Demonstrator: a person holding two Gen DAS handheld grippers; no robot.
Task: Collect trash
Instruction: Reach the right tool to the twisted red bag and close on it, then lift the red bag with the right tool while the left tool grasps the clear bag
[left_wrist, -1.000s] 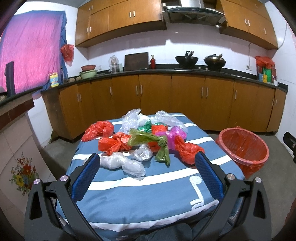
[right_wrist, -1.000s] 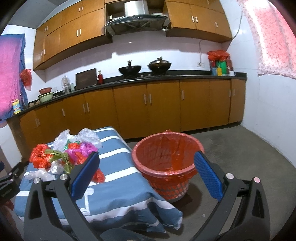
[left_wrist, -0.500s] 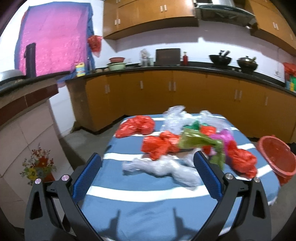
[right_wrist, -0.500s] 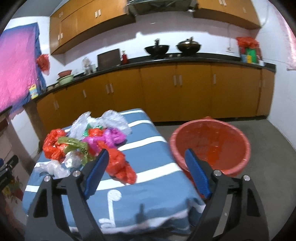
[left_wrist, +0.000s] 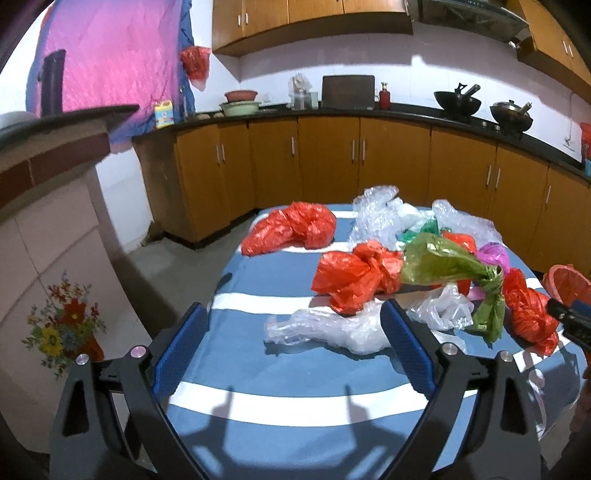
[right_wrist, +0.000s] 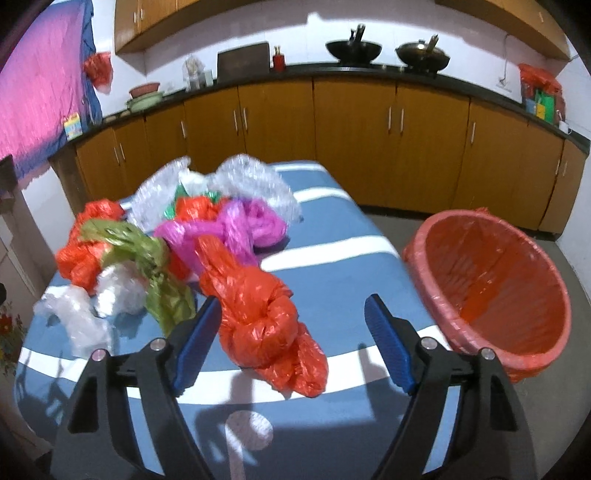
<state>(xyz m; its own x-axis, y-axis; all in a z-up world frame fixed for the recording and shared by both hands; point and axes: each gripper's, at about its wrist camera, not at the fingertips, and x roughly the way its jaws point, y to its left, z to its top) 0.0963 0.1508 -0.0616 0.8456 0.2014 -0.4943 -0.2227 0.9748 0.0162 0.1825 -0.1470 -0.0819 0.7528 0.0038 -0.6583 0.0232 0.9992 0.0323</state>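
Observation:
Crumpled plastic bags lie in a pile on a blue table with white stripes (left_wrist: 280, 376). My left gripper (left_wrist: 295, 325) is open and empty, just short of a clear plastic bag (left_wrist: 325, 328). Behind it lie a red bag (left_wrist: 354, 277), another red bag (left_wrist: 291, 229) and a green bag (left_wrist: 450, 266). My right gripper (right_wrist: 291, 314) is open, its jaws on either side of a knotted red bag (right_wrist: 258, 314). A red-lined trash basket (right_wrist: 491, 288) stands on the floor right of the table.
Wooden kitchen cabinets (right_wrist: 351, 140) run along the back wall under a black counter with woks. A tiled counter block (left_wrist: 55, 229) stands left of the table. Pink (right_wrist: 229, 229) and clear bubble-wrap bags (right_wrist: 255, 181) lie farther back in the pile.
Both grippers have moved forward and down toward the table. The left one swung left to face the clear bag; the right one closed in on the knotted red bag.

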